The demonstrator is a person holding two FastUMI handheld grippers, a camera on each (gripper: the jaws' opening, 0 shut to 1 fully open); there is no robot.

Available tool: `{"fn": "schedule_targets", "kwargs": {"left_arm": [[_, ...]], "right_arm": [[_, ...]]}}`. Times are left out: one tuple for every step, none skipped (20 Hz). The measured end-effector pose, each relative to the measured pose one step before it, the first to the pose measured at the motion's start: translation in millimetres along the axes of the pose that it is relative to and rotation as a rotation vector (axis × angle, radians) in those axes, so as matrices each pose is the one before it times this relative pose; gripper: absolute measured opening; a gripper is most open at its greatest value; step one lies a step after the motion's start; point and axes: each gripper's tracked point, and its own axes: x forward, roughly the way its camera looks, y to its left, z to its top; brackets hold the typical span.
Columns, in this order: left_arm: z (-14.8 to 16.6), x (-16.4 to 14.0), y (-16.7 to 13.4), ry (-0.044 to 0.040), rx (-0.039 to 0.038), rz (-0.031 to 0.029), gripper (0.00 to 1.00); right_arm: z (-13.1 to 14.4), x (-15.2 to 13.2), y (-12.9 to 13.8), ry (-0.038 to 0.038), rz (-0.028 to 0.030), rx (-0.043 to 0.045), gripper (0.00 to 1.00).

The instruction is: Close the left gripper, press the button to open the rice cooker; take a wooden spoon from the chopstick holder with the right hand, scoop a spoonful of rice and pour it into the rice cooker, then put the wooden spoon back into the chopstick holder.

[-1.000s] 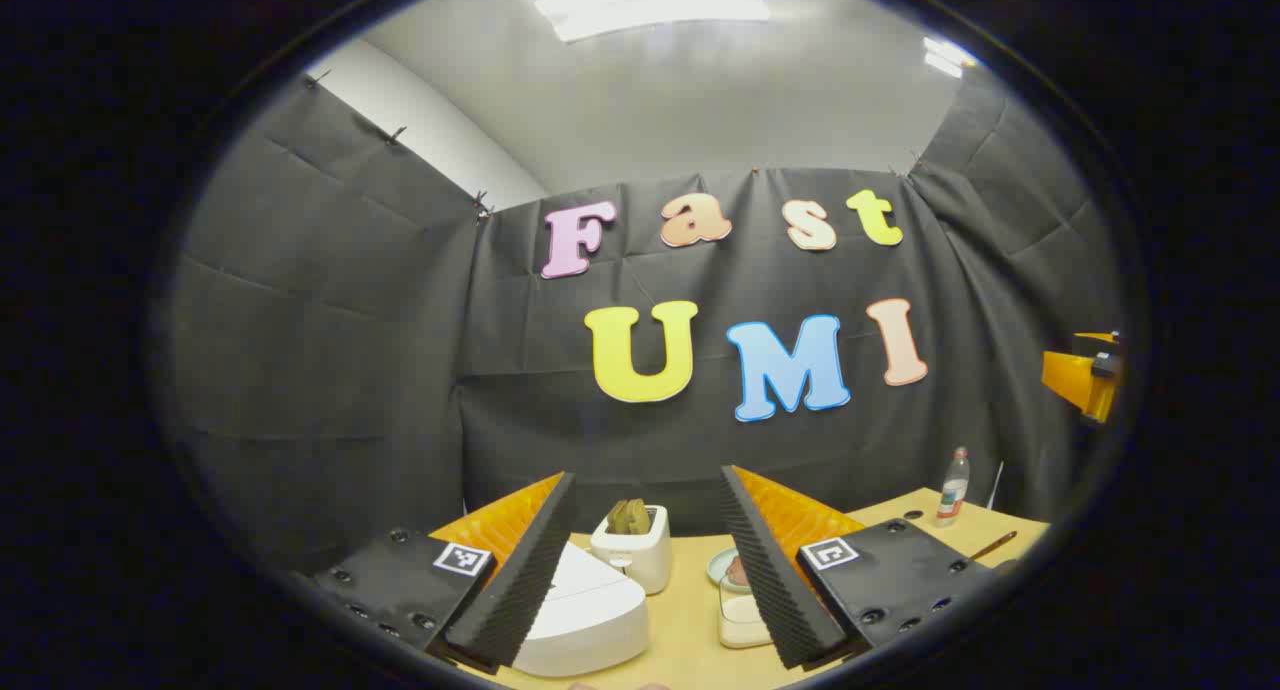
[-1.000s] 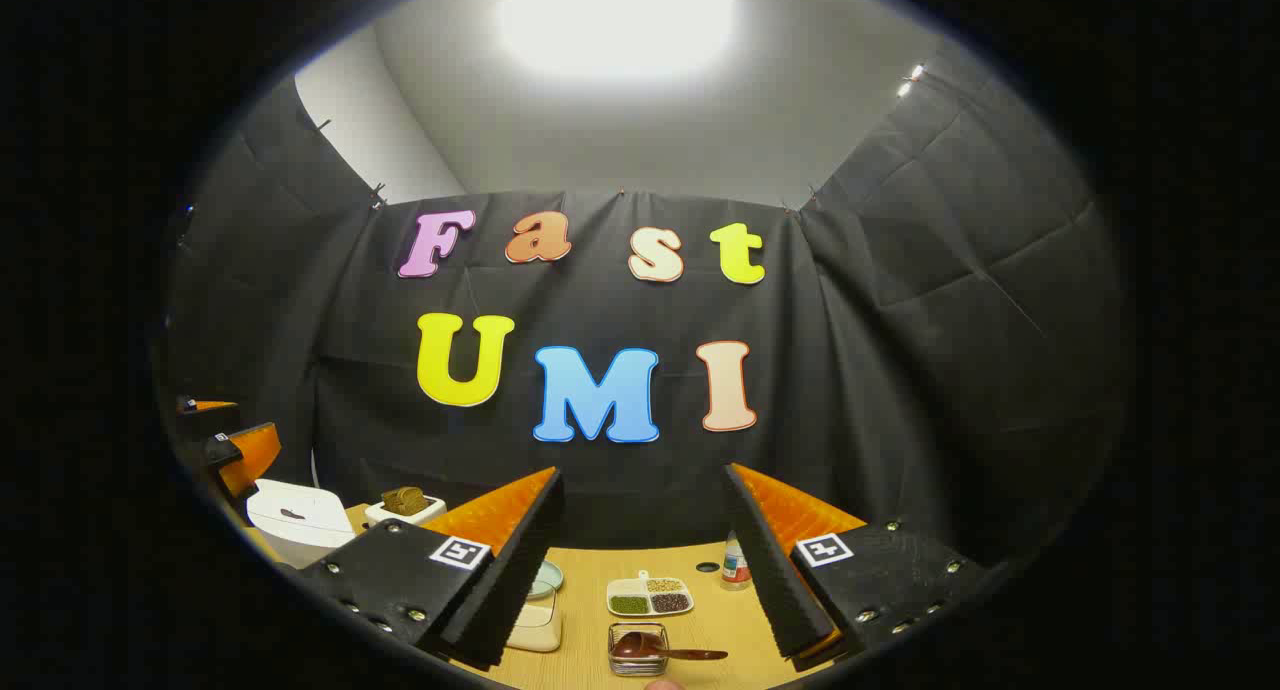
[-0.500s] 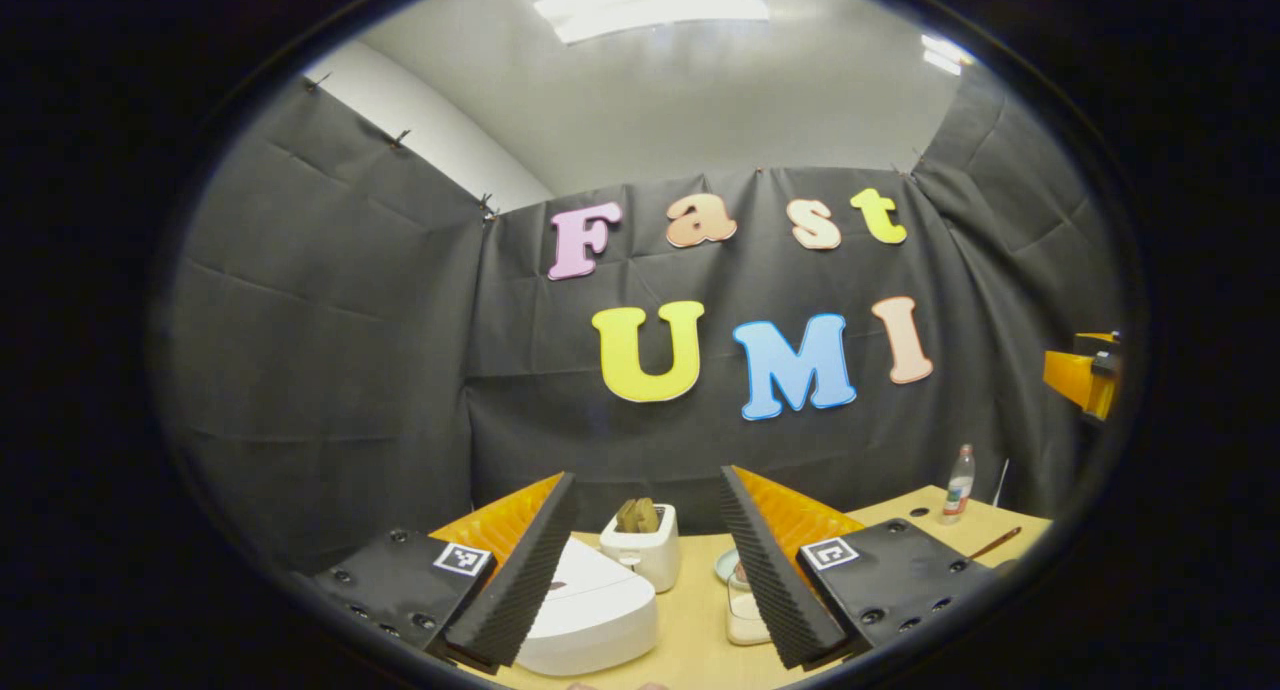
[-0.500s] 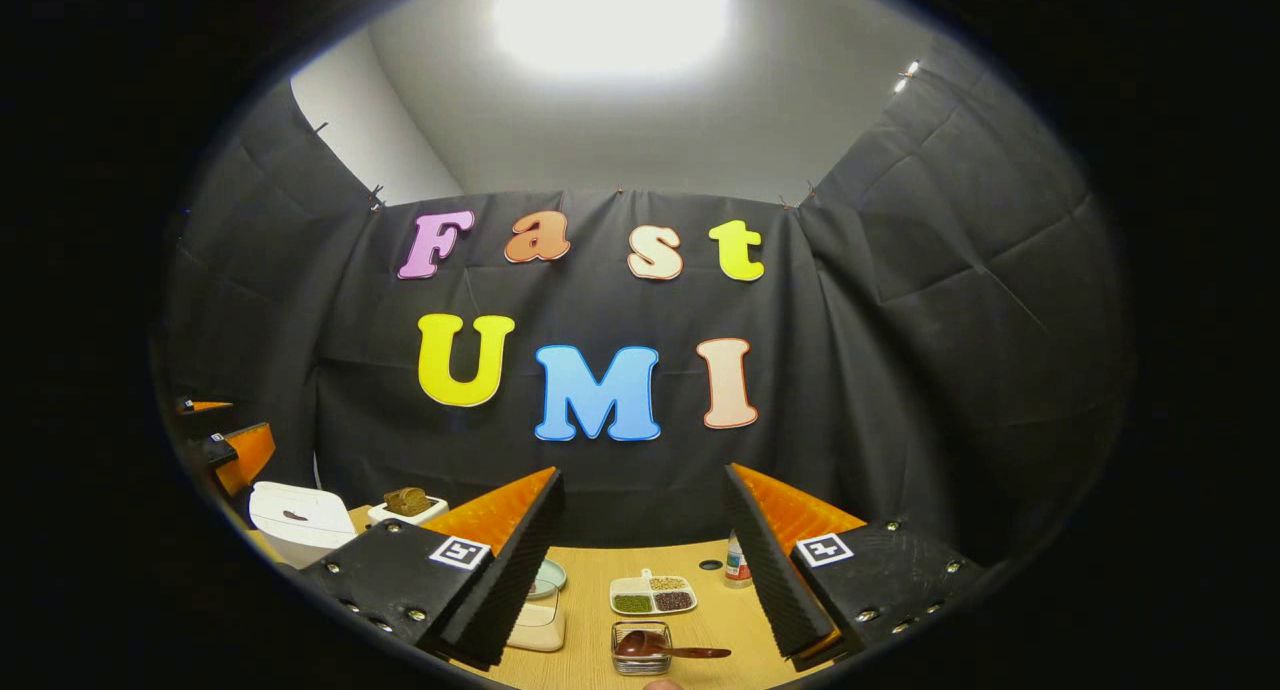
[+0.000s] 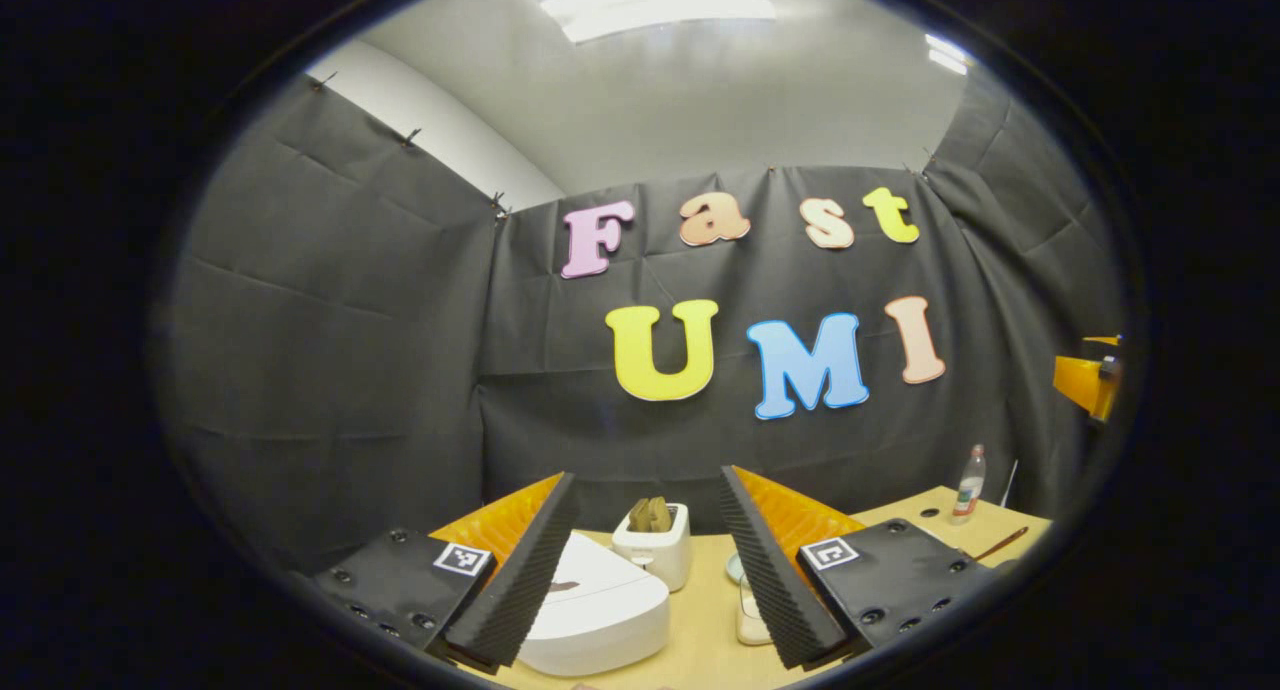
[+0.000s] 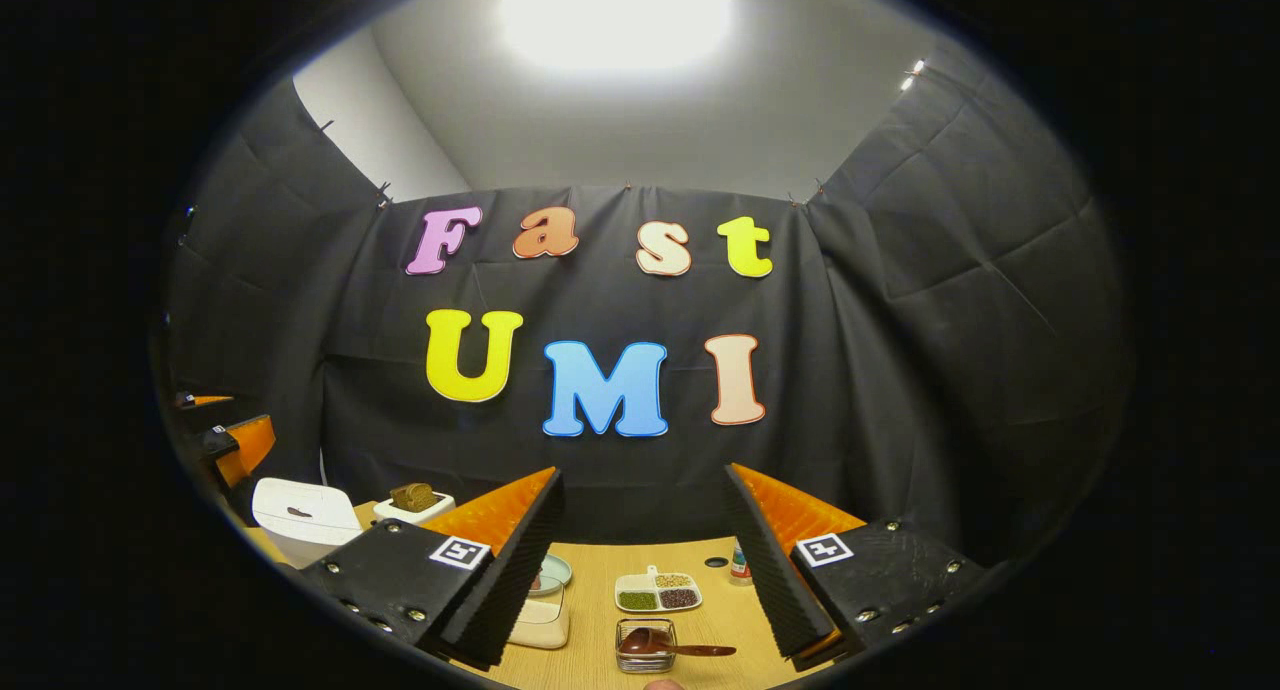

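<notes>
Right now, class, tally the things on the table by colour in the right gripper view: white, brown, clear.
White: 3: rice cooker, toaster, divided dish
Brown: 1: wooden spoon
Clear: 2: chopstick holder, bottle
Total: 6

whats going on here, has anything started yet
Barely. A person holds both grippers above a wooden table, both open and empty. The left gripper is aimed at the white rice cooker, whose lid is down. The right gripper faces a small wire holder with the wooden spoon lying across it, untouched. A divided dish of grains sits behind it.
</notes>
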Motion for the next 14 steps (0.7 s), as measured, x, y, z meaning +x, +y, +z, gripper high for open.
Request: {"fn": "schedule_targets", "kwargs": {"left_arm": [[-0.33, 0.24, 0.88, 0.00128, -0.00327, -0.00029, 0.97], [-0.97, 0.37, 0.78, 0.00347, -0.00362, 0.00043, 0.93], [-1.24, 0.25, 1.24, 0.0027, -0.00221, 0.00432, 0.93], [-1.68, 0.77, 1.98, 0.0013, -0.00121, 0.00439, 0.96], [0.83, 2.08, 1.38, -0.00074, -0.00054, 0.00182, 0.99], [0.35, -0.77, 0.35, 0.00093, 0.00084, -0.00071, 0.89], [0.6, 0.85, 2.41, 0.0001, 0.00297, 0.00433, 0.86], [-0.16, 1.21, 1.0, -0.00228, 0.00133, 0.00105, 0.83], [0.94, 0.21, 0.31, -0.00291, 0.00239, 0.00324, 0.72], [-0.35, 0.88, 2.13, -0.00283, 0.00304, 0.00248, 0.73], [1.43, 0.76, 0.59, -0.00196, 0.0027, 0.00119, 0.63], [0.69, 0.8, -2.25, -0.00055, 0.00214, -0.00927, 0.58], [0.63, 1.22, 3.92, -0.00307, 0.00585, 0.00909, 0.51], [-2.36, -1.93, 1.42, -0.00402, 0.00324, 0.00786, 0.43]], "right_arm": [[0.13, 0.73, 0.94, -0.00029, 0.00425, -0.00154, 0.96], [0.83, 0.36, 0.94, -0.00153, 0.00364, -0.00189, 0.95], [-0.41, 0.71, 1.22, -0.00088, 0.00374, -0.00186, 0.95], [0.52, 0.17, 1.22, -0.00065, 0.00405, -0.00233, 0.95], [0.49, 1.1, 1.04, -0.00088, 0.00394, -0.00159, 0.95], [0.76, 1.03, 0.74, -0.00028, 0.00365, -0.00101, 0.95], [0.35, -0.05, 0.93, -0.00134, 0.00247, -0.00142, 0.95], [0.57, 1.22, 0.52, -0.00186, 0.00182, -0.00185, 0.95], [0.45, 0.17, 1.0, -0.00275, 0.00163, -0.002, 0.95], [0.88, 0.85, 0.77, -0.00096, 0.00145, -0.00141, 0.96], [-0.47, -0.26, 0.88, -0.00049, 0.00176, -0.00028, 0.95], [0.59, 0.33, 1.4, -0.00003, 0.00177, -0.00061, 0.95], [-0.14, -0.37, 0.48, -0.00136, 0.00009, -0.00251, 0.95], [0.9, -0.67, 0.16, -0.00309, -0.00066, -0.00496, 0.95]]}}
